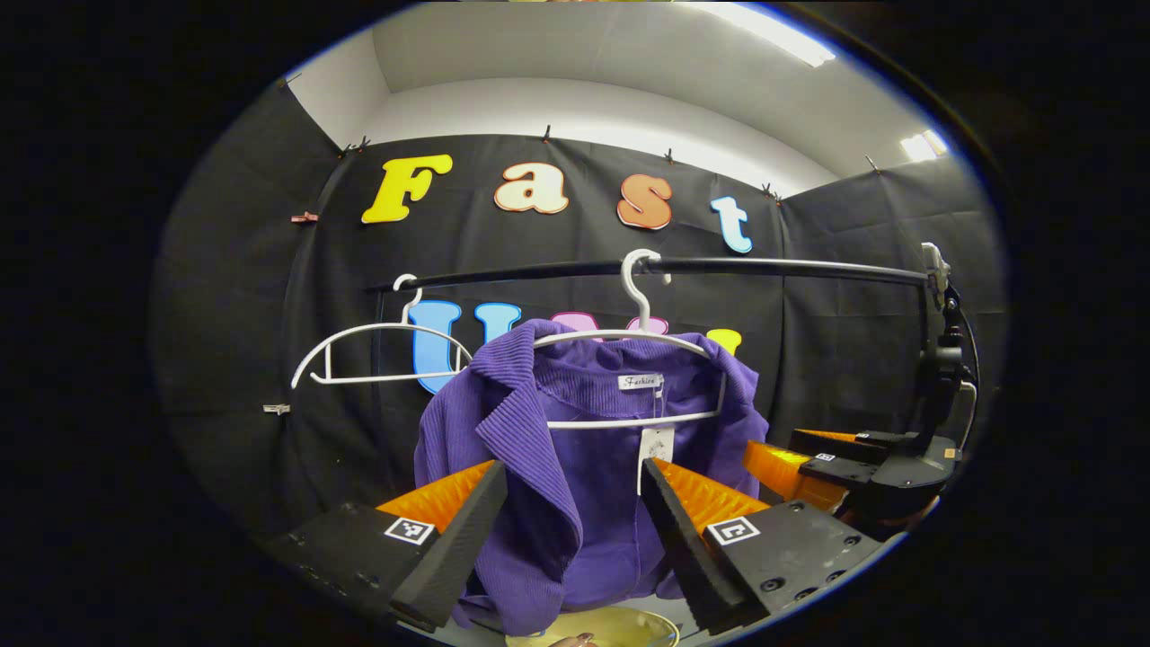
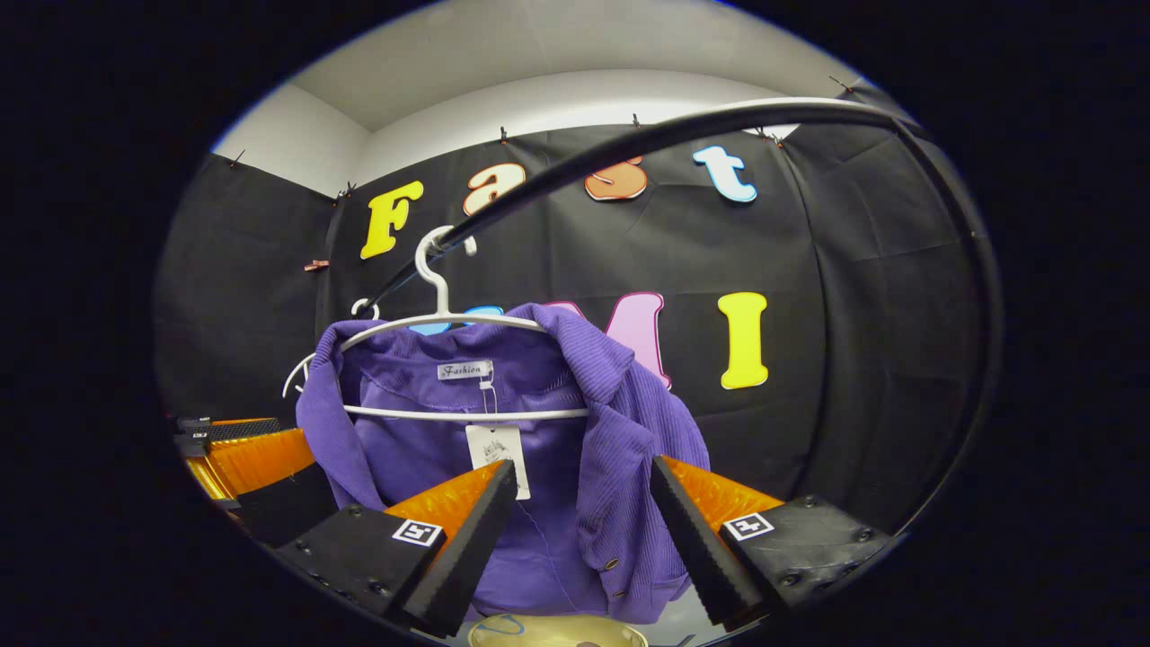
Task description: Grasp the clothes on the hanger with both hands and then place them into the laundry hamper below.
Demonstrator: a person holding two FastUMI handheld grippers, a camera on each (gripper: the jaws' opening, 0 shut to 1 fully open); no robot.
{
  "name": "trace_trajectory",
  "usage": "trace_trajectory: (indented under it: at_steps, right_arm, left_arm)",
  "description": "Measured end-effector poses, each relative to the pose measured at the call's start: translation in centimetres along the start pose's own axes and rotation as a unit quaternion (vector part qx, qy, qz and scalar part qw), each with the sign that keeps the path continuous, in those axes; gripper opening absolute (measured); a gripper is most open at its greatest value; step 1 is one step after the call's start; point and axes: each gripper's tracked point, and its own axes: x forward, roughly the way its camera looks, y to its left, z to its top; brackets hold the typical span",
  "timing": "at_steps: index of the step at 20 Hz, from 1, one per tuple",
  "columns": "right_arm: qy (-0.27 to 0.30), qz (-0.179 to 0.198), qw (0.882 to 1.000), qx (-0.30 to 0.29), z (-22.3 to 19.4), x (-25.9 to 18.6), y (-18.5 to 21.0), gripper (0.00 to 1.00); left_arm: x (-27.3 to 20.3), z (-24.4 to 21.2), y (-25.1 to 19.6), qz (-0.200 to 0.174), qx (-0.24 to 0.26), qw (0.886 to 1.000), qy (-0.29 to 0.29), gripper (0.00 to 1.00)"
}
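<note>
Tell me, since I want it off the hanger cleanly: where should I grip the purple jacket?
Grip the purple jacket on its two front panels just below the collar, one gripper each side, coming straight from the front. It hangs open on the white hanger, so both edges face you.

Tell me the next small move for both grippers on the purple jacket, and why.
Probably ease both forward and close on the fabric: the left gripper and right gripper stand open, each framing a front panel of the purple corduroy jacket, which hangs on its white hanger above the hamper.

Bright ceiling strip lights (image 1: 773, 31) overhead, sharp centre, strong fisheye bending at edges.
</note>
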Motion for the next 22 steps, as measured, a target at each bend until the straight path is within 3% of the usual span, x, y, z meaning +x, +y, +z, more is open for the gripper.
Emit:
trace_trajectory:
  at_steps: [5, 6, 10, 19, 22]
  right_arm:
    - [0.02, 0.013, 1.0, 0.015, -1.6, 3.0, -0.9, 0.97]
    - [0.025, 0.015, 0.999, 0.015, -2.0, 3.5, -1.0, 0.97]
    - [0.042, 0.027, 0.998, 0.026, -3.1, 5.4, -1.1, 0.98]
    - [0.057, 0.053, 0.996, 0.044, -4.3, 9.3, -0.8, 0.97]
    - [0.056, 0.048, 0.996, 0.049, -4.5, 10.6, -1.2, 0.9]
  left_arm:
    - [2.2, -2.4, 0.3, 0.032, -0.009, 0.999, 0.025, 0.95]
    - [2.6, -2.9, 0.6, 0.044, -0.011, 0.999, 0.029, 0.91]
    - [4.5, -3.8, 1.8, 0.09, -0.027, 0.995, 0.034, 0.94]
    - [8.5, -5.1, 3.3, 0.129, -0.025, 0.99, 0.05, 0.9]
    - [9.5, -5.1, 3.7, 0.135, -0.025, 0.99, 0.044, 0.89]
